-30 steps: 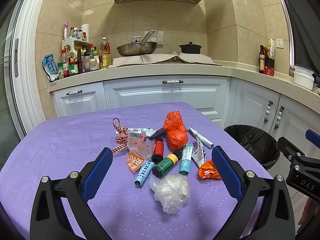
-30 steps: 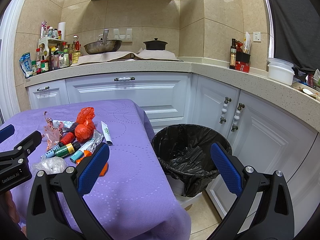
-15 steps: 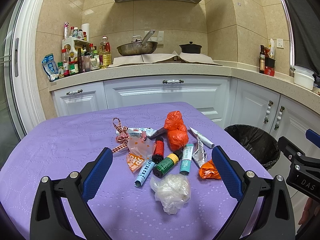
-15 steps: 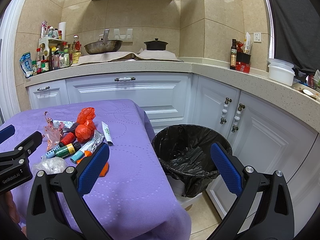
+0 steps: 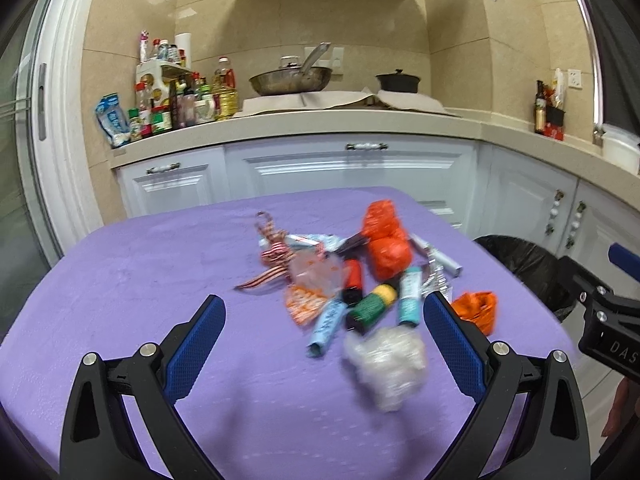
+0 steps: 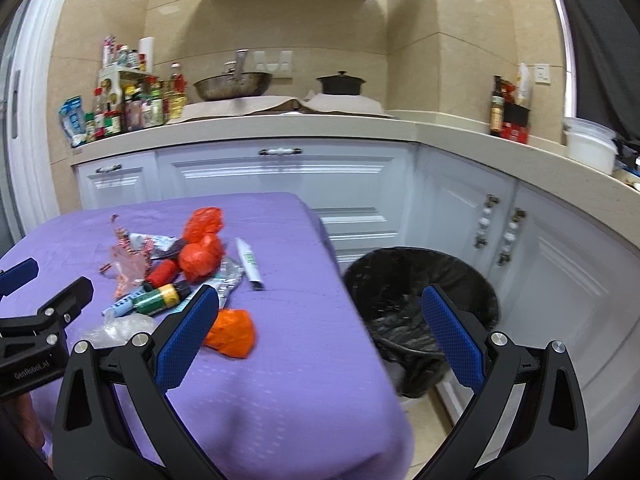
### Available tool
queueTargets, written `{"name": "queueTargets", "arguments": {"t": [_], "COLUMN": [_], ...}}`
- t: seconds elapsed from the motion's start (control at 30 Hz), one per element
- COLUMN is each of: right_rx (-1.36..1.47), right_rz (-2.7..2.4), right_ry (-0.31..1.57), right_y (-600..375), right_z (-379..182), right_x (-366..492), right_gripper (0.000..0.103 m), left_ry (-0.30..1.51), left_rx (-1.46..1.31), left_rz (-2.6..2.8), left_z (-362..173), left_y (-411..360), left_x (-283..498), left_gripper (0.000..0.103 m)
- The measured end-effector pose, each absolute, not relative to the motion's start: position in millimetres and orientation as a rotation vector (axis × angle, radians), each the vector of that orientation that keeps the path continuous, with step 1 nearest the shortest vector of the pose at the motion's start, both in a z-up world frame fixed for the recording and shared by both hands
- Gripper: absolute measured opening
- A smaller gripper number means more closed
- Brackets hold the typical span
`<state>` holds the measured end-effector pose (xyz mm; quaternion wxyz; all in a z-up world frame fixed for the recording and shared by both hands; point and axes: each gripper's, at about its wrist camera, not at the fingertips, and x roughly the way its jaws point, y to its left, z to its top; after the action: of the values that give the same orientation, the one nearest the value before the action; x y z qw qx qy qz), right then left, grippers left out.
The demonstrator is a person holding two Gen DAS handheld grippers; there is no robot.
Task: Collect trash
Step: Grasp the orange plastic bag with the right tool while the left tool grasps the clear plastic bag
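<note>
A heap of trash lies mid-table on the purple cloth (image 5: 120, 288): orange bags (image 5: 386, 240), a striped ribbon (image 5: 272, 258), tubes and small bottles (image 5: 370, 308), a clear crumpled bag (image 5: 386, 360) nearest me, and an orange scrap (image 5: 476, 310) at the right. My left gripper (image 5: 324, 344) is open, hovering short of the clear bag with nothing held. My right gripper (image 6: 320, 336) is open and empty over the table's right edge, the orange scrap (image 6: 232, 332) beside its left finger. The black-lined bin (image 6: 420, 304) stands on the floor right of the table.
White cabinets (image 5: 352, 168) and a stone counter (image 5: 320, 124) wrap the back and right. A wok (image 5: 290, 80), a black pot (image 5: 398, 82) and several condiment bottles (image 5: 168, 100) stand on it. A person's hand (image 5: 618, 412) shows at the lower right.
Both grippers swung left: the trash pile sits further right in both views, and the bin moved towards the right wrist view's centre. The frames are motion-blurred. Both grippers stayed open.
</note>
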<state>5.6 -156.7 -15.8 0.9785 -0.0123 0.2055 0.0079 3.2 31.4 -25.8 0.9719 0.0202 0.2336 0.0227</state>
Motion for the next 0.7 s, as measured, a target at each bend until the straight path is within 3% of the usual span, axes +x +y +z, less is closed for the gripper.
{"name": "queueTargets", "arguments": {"t": [0.3,0.37,0.5,0.57,0.63,0.7], "right_rx": [-0.053,-0.069,-0.065,-0.058,-0.05,-0.04], "right_rz": [0.139,0.155,0.181,0.195,0.208,0.206], "right_ry": [0.497,0.535,0.615,0.632,0.644,0.638], "right_y": [-112.1,-104.1,-98.5,-98.6,-100.7,-104.5], "right_z": [-48.6,-58.8,-75.8,-79.3,-80.8,-79.2], "right_x": [47.1,56.5,68.2,68.9,68.0,64.8], "right_gripper": [0.095,0.085,0.075,0.05,0.046,0.046], "left_ry": [0.546,0.553,0.557,0.554,0.552,0.559], "left_rx": [0.021,0.021,0.012,0.018,0.017,-0.001], "left_rz": [0.078,0.081,0.062,0.061,0.059,0.045], "left_z": [-41.8,-45.4,-45.2,-44.9,-44.5,-44.4], "left_y": [59.9,62.7,61.8,58.9,56.3,55.9], "left_x": [6.0,6.0,6.8,6.4,6.4,7.3], "left_gripper": [0.096,0.096,0.096,0.091,0.071,0.07]}}
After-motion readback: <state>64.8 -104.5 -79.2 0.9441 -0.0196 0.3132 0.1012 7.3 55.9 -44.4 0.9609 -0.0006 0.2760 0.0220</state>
